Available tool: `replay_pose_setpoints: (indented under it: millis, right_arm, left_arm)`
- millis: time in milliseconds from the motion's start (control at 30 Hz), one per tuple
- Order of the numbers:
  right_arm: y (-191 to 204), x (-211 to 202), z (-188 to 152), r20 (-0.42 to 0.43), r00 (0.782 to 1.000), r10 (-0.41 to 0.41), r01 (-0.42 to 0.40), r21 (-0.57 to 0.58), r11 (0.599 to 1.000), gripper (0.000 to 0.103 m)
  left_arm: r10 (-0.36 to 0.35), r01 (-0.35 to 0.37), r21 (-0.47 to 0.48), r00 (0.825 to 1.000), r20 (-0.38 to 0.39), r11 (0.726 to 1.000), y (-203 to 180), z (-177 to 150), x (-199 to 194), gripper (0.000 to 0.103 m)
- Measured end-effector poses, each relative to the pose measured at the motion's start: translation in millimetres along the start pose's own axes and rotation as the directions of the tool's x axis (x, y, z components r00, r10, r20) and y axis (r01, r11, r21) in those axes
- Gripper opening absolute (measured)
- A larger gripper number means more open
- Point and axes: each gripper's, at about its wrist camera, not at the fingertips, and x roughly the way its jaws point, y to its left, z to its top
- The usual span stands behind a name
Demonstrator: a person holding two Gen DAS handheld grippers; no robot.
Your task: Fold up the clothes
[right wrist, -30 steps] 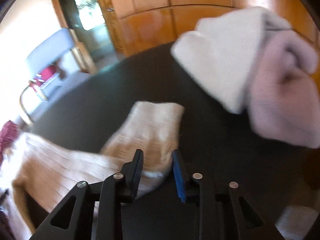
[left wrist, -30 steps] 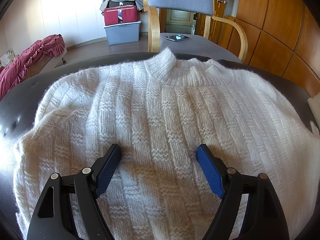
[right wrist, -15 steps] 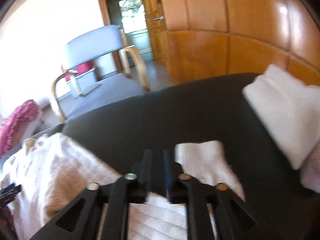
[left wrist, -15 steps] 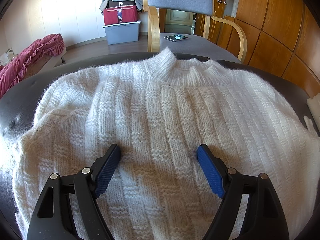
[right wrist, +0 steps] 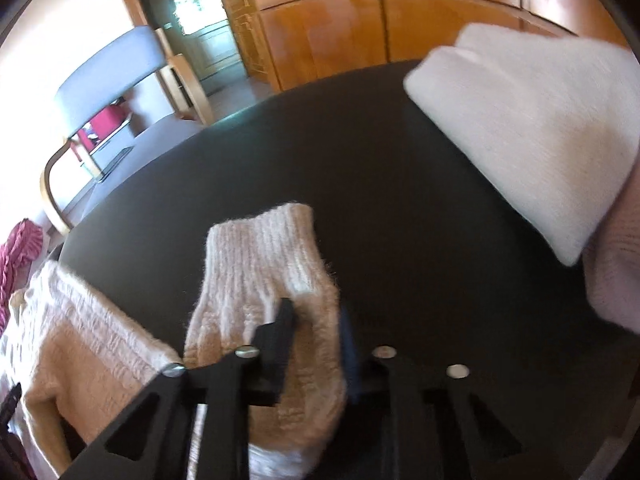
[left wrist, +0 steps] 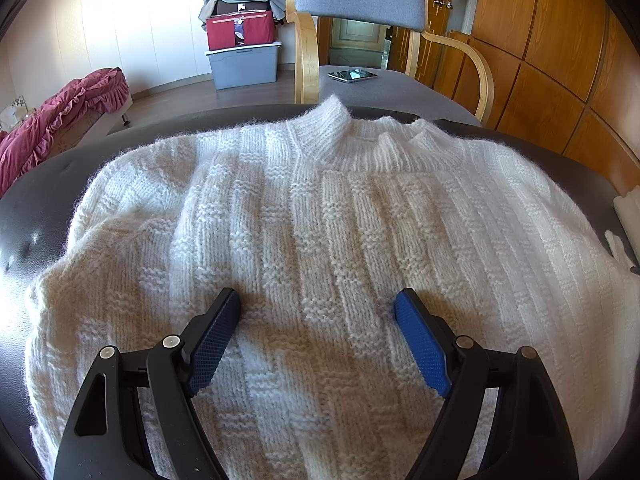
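In the left wrist view, we see one white sweater (left wrist: 320, 240) spread flat on the dark table (left wrist: 36, 208), collar toward the far edge and its long axis running straight away from our left gripper (left wrist: 318, 312), whose jaws gape wide over the lower body with nothing pinched. In the right wrist view, our right gripper (right wrist: 316, 320) is clamped on the sleeve (right wrist: 264, 288), whose cuff points toward the far edge; we judge this hand the nearer, and two folded garments (right wrist: 532, 128) sit at the right edge.
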Motion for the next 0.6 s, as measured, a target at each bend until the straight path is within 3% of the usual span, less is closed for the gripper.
replay_pose_setpoints:
  millis: [67,167,267,367,433,500,600]
  right_arm:
    - [2,-14,0,0.031,1.0,-0.002,0.002,0.001,1.0,0.007]
    - [5,-49,0,0.124,0.989,-0.075,0.08,-0.035,0.996,0.007]
    - [4,-90,3,0.224,0.961,-0.164,0.183,-0.064,0.981,0.007]
    - [9,-126,8,0.306,0.917,-0.256,0.294,-0.084,0.952,0.005]
    - [16,-131,14,0.328,0.9,-0.286,0.336,-0.107,0.936,0.004]
    - [27,-124,21,0.327,0.9,-0.287,0.345,-0.133,0.929,0.004]
    - [41,-99,23,0.284,0.925,-0.251,0.307,-0.176,0.935,0.005]
  left_arm:
    - [0.0,0.0,0.0,1.0,0.0,1.0,0,0,0,0.083]
    - [0.0,0.0,0.0,1.0,0.0,1.0,-1,0,0,0.083]
    - [0.0,0.0,0.0,1.0,0.0,1.0,-1,0,0,0.083]
    - [0.001,-0.001,0.0,1.0,-0.001,1.0,-1,0,0,0.083]
    - [0.0,0.0,0.0,1.0,-0.001,1.0,0,0,0,0.083]
    - [-0.002,0.002,-0.001,1.0,0.0,1.0,1,0,0,0.083]
    - [-0.003,0.003,-0.002,1.0,0.0,1.0,0,0,0,0.083]
